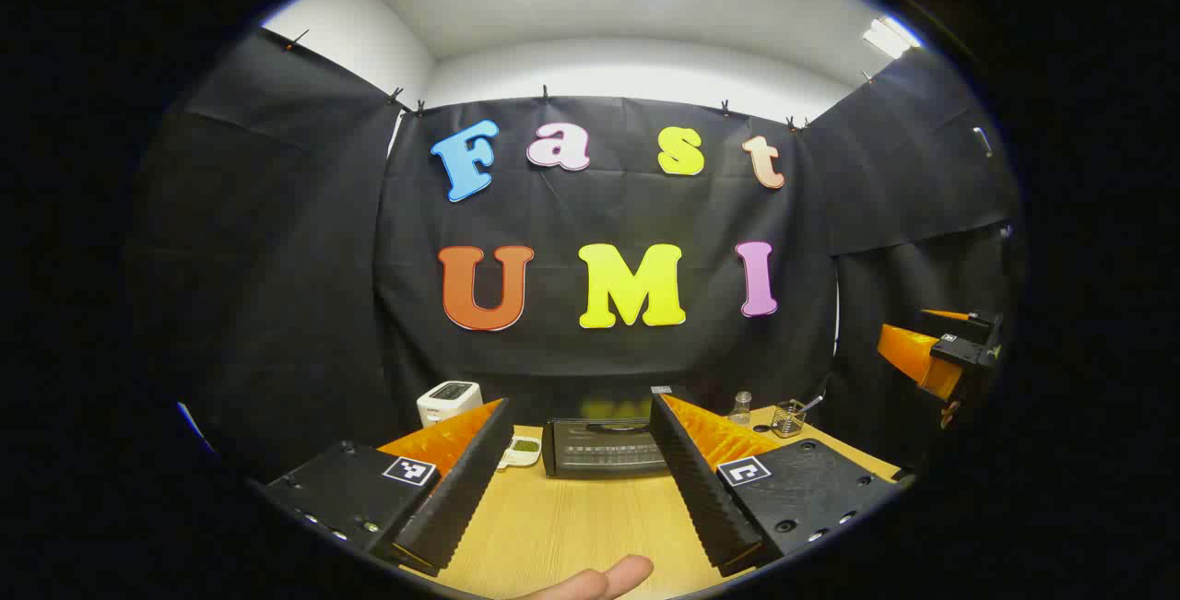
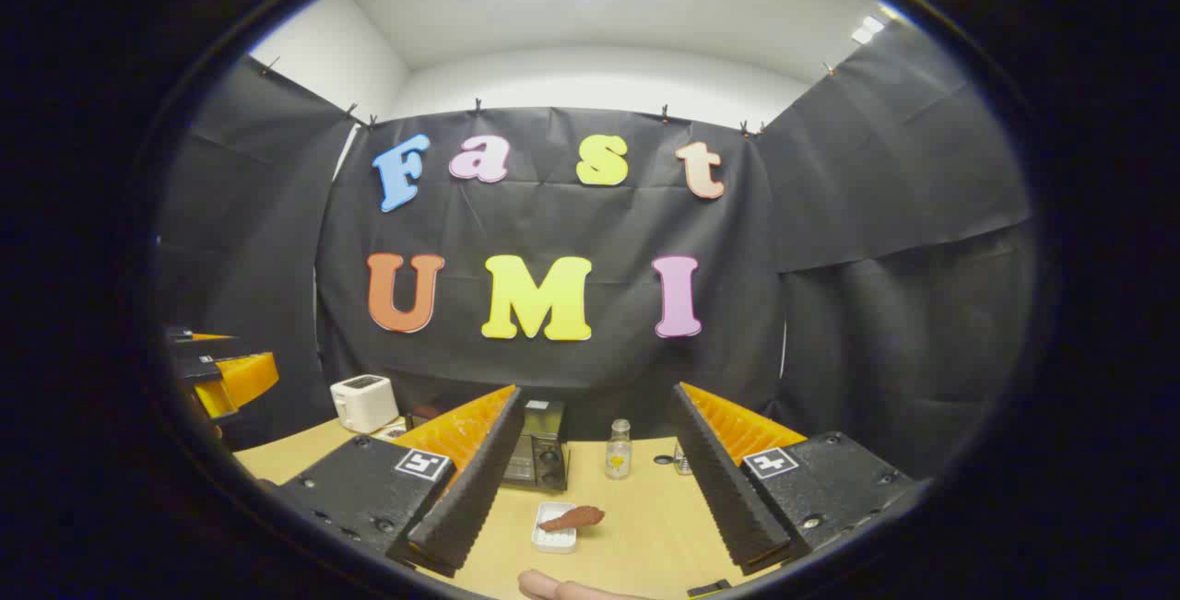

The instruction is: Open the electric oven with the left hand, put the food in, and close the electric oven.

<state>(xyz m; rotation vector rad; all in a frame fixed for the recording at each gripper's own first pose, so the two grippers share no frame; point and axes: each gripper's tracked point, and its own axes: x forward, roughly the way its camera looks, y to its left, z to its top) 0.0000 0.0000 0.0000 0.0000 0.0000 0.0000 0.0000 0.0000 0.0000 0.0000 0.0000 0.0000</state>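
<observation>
- The left gripper is up over the counter. Its fingers are wide apart and hold nothing.
- The right gripper is also up in the air. Its fingers are wide apart and hold nothing too.
- The oven sits at the back of the counter, straight ahead of the left gripper. Its door looks shut, so the first step is not done yet.
- The food is a brown piece on a small white tray, on the counter in front of the oven's knob side.
- What could go wrong: I think the open door may swing down toward the tray and knock the food, because the tray lies near the front of the oven.
- The left fingers may slip off the handle. I cannot see the handle well from here.
- A little bottle stands just beside the oven. The right gripper could tip it on the way in.
- A toaster and a small dish sit on the other side of the oven.
- The near part of the counter is bare, so there is good room to move there.
</observation>
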